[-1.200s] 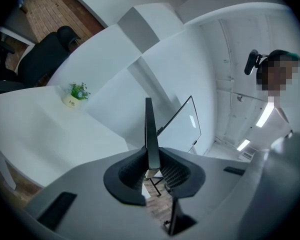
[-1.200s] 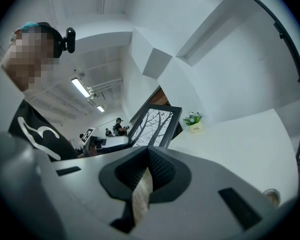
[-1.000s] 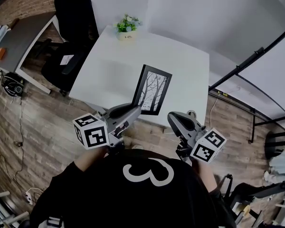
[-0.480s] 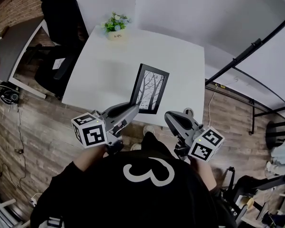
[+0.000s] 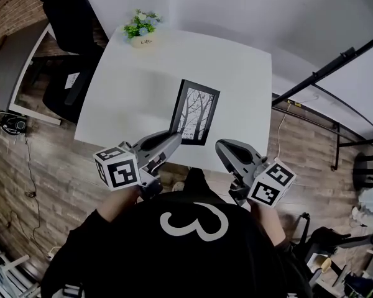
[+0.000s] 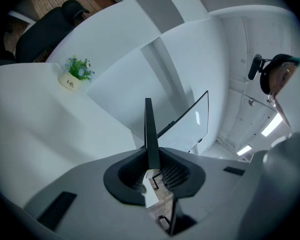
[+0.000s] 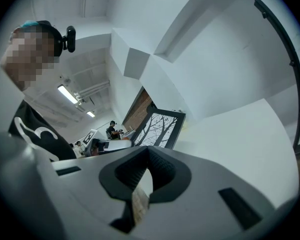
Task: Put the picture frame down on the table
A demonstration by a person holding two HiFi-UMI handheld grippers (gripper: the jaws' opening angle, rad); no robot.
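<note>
**Head view.** The left tongs (image 5: 173, 136) grip the near left edge of the picture frame (image 5: 196, 112). The frame stands upright just ahead of them, over the near part of the table (image 5: 130, 92). The right tongs (image 5: 222, 149) sit beside the frame, apart from it.

**Left gripper view.** The frame is seen edge-on, clamped between the pads. Contact between its lower edge and the table cannot be determined.

**Right gripper view.** The jaws are closed and empty. The frame stands ahead and to their left.

**Step in hand:** lowering. **Next move:** likely to seat the frame on the table, then release.
</note>
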